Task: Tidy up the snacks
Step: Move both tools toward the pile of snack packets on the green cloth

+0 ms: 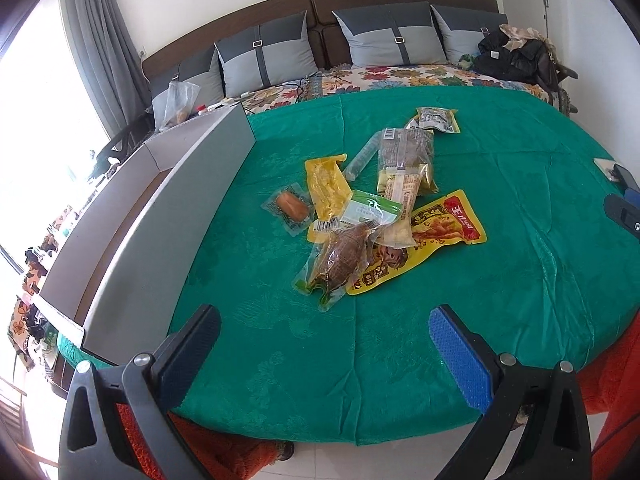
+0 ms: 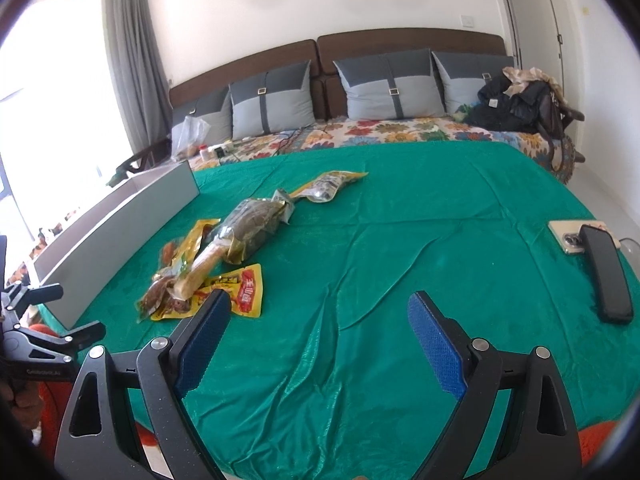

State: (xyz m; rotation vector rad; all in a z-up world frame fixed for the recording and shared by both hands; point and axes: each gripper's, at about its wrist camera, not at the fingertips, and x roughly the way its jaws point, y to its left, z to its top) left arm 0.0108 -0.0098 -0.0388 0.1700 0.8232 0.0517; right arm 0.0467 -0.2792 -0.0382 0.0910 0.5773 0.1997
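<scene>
A heap of snack packets lies mid-table on the green cloth [image 1: 520, 280]. It holds a yellow and red pouch [image 1: 440, 224], a clear pack of brown meat [image 1: 340, 260], a plain yellow pack [image 1: 326, 188], a small clear pack with an orange piece [image 1: 290, 206] and a dark brown bag [image 1: 406, 148]. A small printed packet [image 1: 438, 119] lies behind them. My left gripper [image 1: 326, 320] stands open just short of the heap, with nothing between its fingers. My right gripper [image 2: 320, 304] is open over bare cloth, and the yellow and red pouch [image 2: 236, 292] lies by its left finger.
A long grey open box [image 1: 192, 200] runs along the table's left side. At the right edge lie a phone [image 2: 568, 236] and a black oblong case [image 2: 608, 276]. Behind the table is a sofa with grey cushions [image 1: 392, 36] and a black bag [image 1: 516, 56].
</scene>
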